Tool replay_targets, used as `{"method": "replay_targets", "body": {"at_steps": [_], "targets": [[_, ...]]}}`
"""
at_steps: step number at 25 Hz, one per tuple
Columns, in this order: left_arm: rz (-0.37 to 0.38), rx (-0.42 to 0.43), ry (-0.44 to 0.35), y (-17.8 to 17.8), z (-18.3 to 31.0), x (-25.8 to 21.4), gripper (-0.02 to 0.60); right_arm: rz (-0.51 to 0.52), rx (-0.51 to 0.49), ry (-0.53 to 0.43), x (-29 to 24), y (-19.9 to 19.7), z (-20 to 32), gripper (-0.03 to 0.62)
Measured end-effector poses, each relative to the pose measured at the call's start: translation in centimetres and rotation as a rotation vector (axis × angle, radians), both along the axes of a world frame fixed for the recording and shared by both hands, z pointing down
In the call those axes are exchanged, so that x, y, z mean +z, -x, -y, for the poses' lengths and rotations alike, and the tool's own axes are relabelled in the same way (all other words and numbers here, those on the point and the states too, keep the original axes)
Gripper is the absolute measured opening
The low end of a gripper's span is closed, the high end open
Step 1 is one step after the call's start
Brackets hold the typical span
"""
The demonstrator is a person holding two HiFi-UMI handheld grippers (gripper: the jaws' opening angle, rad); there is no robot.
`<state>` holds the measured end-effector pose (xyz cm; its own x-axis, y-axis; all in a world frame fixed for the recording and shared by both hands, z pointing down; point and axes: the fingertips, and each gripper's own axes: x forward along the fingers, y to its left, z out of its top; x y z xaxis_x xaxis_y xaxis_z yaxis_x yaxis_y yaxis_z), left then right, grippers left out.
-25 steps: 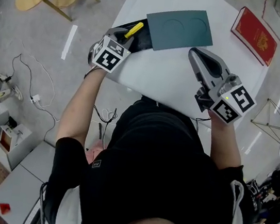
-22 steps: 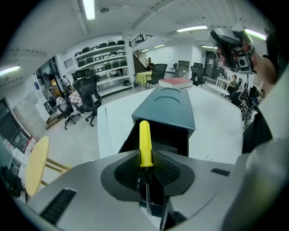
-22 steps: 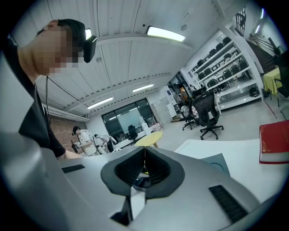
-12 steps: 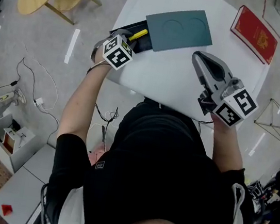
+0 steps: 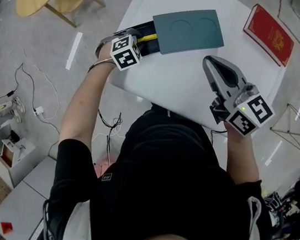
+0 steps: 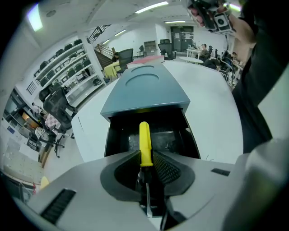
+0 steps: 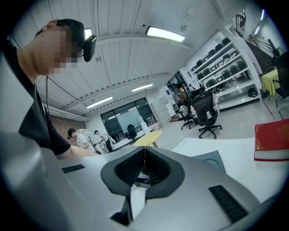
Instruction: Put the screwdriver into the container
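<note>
The left gripper point(image 6: 145, 158) is clamped on the screwdriver point(image 6: 144, 140). The metal shaft runs back between the jaws toward the camera, and the yellow handle sticks out ahead of them. Just past the jaw tips, the handle's end reaches over the open end of the black container point(image 6: 118, 135), which lies on the white desk point(image 6: 212, 103). Beyond the handle, a teal lid point(image 6: 149, 90) covers the far part of the container. From the head view, the left gripper point(image 5: 129, 43) sits at the desk's near edge, with the screwdriver point(image 5: 147, 37) pointing into the container point(image 5: 154, 43) under the lid point(image 5: 188, 30).

The right gripper point(image 7: 144, 160) has its jaws pressed together with nothing between them. In the head view, this gripper point(image 5: 211, 64) is over bare desk point(image 5: 172, 81), well apart from the container. Ahead and to its right, a red book point(image 7: 271, 142) lies on the desk.
</note>
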<state>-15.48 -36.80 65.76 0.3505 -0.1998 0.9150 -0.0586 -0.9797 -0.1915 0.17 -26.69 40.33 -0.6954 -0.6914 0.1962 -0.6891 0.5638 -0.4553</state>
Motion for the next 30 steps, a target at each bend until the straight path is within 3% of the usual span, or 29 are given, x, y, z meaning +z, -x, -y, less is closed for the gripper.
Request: {"method": "replay_targets", "body": {"at_steps": [5, 9, 16, 21, 26, 30], "targets": [[0.002, 0.082, -0.026, -0.4, 0.0, 0.2, 0.094, -0.006, 0.009, 0.002, 0.0, -0.2, -0.2, 0.031], [0.05, 0.161, -0.075, -0.4, 0.4, 0.7, 0.095, -0.014, 0.02, 0.004, 0.1, -0.5, -0.4, 0.031], [0.003, 0.139, -0.11, -0.4, 1.1, -0.7, 0.133, -0.024, 0.038, -0.018, -0.9, -0.7, -0.9, 0.031], [-0.127, 0.014, -0.158, -0.2, 1.3, -4.9, 0.132, -0.026, 0.039, -0.052, -2.4, -0.7, -1.3, 0.031], [-0.234, -0.212, -0.226, 1.9, 0.8, -10.0, 0.117, -0.015, 0.032, -0.088, -3.8, -0.5, -1.4, 0.031], [-0.42, -0.413, -0.219, 3.0, -1.5, -14.5, 0.084, -0.007, 0.019, -0.105, -3.9, -0.4, -1.4, 0.031]]}}
